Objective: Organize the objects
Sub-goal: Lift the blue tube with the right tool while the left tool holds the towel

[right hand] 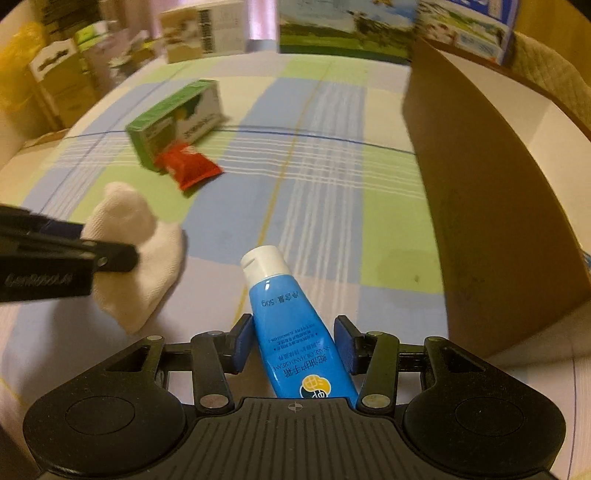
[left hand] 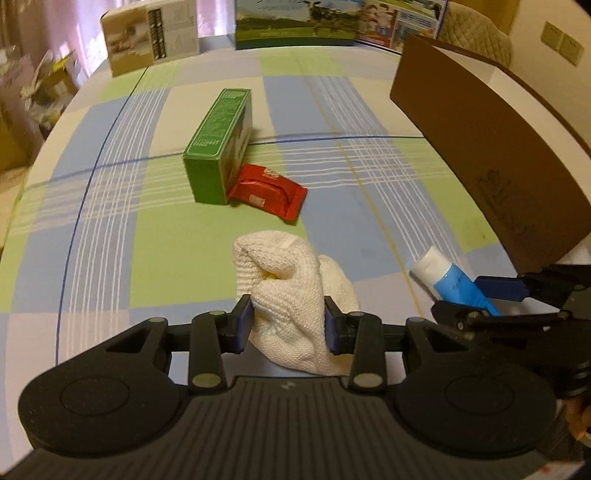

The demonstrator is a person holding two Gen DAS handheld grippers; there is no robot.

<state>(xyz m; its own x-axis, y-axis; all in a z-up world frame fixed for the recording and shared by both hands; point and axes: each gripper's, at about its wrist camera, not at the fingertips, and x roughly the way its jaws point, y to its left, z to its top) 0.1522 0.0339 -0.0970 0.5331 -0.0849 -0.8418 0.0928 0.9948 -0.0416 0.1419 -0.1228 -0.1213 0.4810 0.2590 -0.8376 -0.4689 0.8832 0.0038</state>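
My left gripper (left hand: 289,325) is shut on a white knitted cloth (left hand: 291,291), bunched up between its blue pads. The cloth also shows in the right wrist view (right hand: 140,258), with the left gripper (right hand: 110,254) on it. My right gripper (right hand: 291,345) is shut on a blue hand-cream tube (right hand: 291,325) with a white cap pointing forward. The tube also shows in the left wrist view (left hand: 448,282). A green box (left hand: 219,144) stands further out on the checked cloth, and a red snack wrapper (left hand: 269,192) lies against its near end.
A tall brown cardboard box (left hand: 487,147) with a white inside stands at the right, close to the right gripper. Printed cartons (left hand: 151,35) line the table's far edge. More boxes and clutter (right hand: 62,81) stand beyond the left edge.
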